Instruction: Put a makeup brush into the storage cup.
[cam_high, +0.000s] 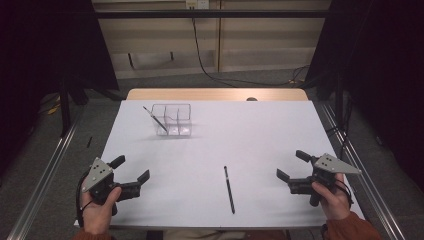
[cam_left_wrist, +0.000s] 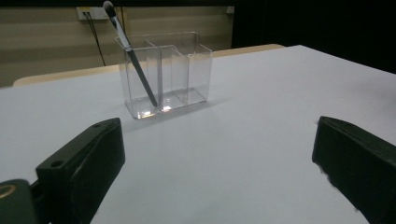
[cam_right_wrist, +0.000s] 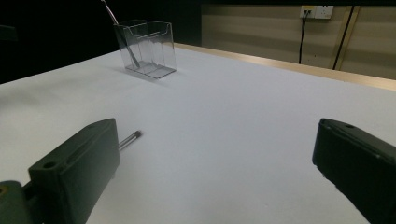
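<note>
A clear plastic organiser (cam_high: 173, 120) (cam_left_wrist: 167, 74) (cam_right_wrist: 145, 48) with three compartments stands on the far left part of the white table (cam_high: 250, 140). A dark brush (cam_high: 155, 118) (cam_left_wrist: 131, 55) (cam_right_wrist: 122, 32) leans in its left compartment, tip sticking out to the upper left. A second dark brush or pen (cam_high: 229, 189) (cam_right_wrist: 129, 139) lies flat near the front edge, between my hands. My left gripper (cam_high: 132, 170) (cam_left_wrist: 219, 163) rests open at the front left. At the front right, my right gripper (cam_high: 294, 165) (cam_right_wrist: 219, 163) is open too, its jaws wide apart with nothing between them.
The table's far edge shows a wooden strip (cam_high: 215, 94). Cables (cam_high: 210, 70) run across the floor behind it. Metal rails (cam_high: 45, 175) (cam_high: 370, 185) flank the table on both sides, and dark curtains stand at left and right.
</note>
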